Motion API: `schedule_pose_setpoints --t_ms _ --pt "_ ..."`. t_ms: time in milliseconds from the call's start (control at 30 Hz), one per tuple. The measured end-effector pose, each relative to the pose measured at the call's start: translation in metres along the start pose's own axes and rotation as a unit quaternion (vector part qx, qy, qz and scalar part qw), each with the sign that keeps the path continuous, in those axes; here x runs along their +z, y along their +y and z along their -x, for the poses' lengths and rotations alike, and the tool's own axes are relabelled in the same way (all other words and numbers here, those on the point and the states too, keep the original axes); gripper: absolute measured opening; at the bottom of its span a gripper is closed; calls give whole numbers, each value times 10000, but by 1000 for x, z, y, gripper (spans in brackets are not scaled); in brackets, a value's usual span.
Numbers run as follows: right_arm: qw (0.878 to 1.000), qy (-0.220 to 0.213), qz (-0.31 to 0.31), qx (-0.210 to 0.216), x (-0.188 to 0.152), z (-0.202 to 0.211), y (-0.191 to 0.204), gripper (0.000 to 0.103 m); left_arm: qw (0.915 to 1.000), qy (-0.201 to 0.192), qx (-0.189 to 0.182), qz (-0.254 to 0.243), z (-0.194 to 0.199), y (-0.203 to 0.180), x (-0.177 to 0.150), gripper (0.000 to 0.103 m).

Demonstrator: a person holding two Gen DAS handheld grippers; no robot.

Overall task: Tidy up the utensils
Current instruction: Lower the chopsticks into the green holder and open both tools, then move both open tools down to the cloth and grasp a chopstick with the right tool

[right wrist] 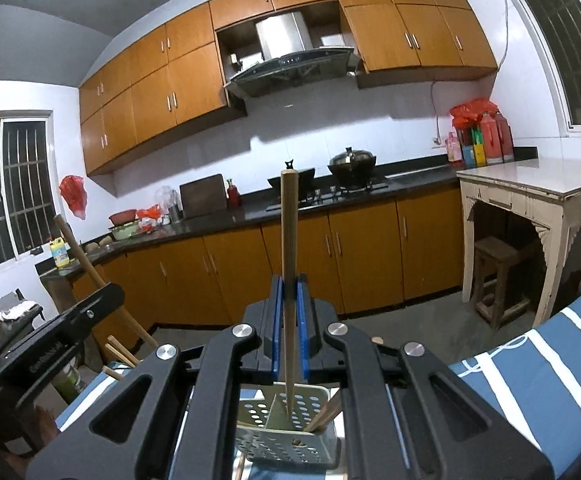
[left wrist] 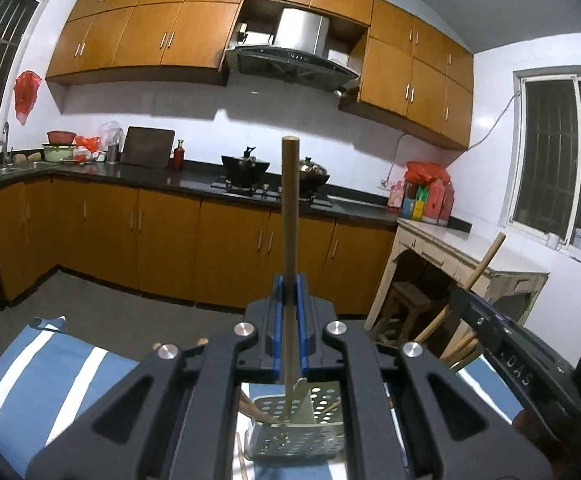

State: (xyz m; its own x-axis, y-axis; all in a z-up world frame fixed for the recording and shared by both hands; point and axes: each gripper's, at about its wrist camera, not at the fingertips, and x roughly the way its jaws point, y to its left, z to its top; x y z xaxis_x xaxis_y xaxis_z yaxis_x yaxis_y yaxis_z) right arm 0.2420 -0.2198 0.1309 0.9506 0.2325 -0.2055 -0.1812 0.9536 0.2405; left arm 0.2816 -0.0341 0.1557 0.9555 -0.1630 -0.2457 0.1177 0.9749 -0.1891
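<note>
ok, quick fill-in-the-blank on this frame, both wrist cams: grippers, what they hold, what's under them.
1. Each gripper, left and right, has its jaws ____ on a chopstick.
2. The left chopstick is made of ____.
3. Beneath both sits a perforated metal ____.
4. The striped cloth is white and ____.

Missing words: shut; wood; holder; blue

Blue pads are lining the black left gripper (left wrist: 290, 292) and black right gripper (right wrist: 290, 294), each clamping a tan wooden chopstick (left wrist: 290, 216) (right wrist: 289, 240). A pale perforated metal utensil holder (left wrist: 322, 404) is sitting on a blue cloth with white stripes (left wrist: 50, 384). Orange-brown wooden cabinets (left wrist: 226, 248) are carrying a black countertop (left wrist: 150, 178).
</note>
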Motion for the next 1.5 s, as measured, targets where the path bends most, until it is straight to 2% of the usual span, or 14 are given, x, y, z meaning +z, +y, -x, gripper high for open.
schedule_pose_setpoints --t_ms 367,633,900,933,1000,1033,1067,1300,1500 --pt "9999 165 13 -38 -1 -9 1 8 9988 464 156 -81 -27 1 -21 8" --pt "9999 -95 21 -43 7 -14 7 8 9990 412 133 -63 -27 2 -22 8" --pt "9998 90 131 -122 -1 -17 9 9 9990 436 100 -5 -31 6 -25 8" --pt "9998 106 150 -112 0 -15 9 13 9990 438 109 -7 -30 6 -25 8" --pt "9996 85 170 -197 1 -11 9 35 9989 458 104 -4 -28 5 -24 14" --pt "9996 28 149 -232 2 -7 8 50 9988 464 128 -1 -27 6 -22 20" --pt "9996 1 129 -242 3 -4 7 50 9988 454 154 6 -25 6 -21 25" --pt "9994 13 32 -343 5 15 -3 50 9985 452 318 1 -7 13 -16 33" --pt "9991 23 -46 -429 -5 44 -13 53 9978 448 488 -48 25 22 -21 37"
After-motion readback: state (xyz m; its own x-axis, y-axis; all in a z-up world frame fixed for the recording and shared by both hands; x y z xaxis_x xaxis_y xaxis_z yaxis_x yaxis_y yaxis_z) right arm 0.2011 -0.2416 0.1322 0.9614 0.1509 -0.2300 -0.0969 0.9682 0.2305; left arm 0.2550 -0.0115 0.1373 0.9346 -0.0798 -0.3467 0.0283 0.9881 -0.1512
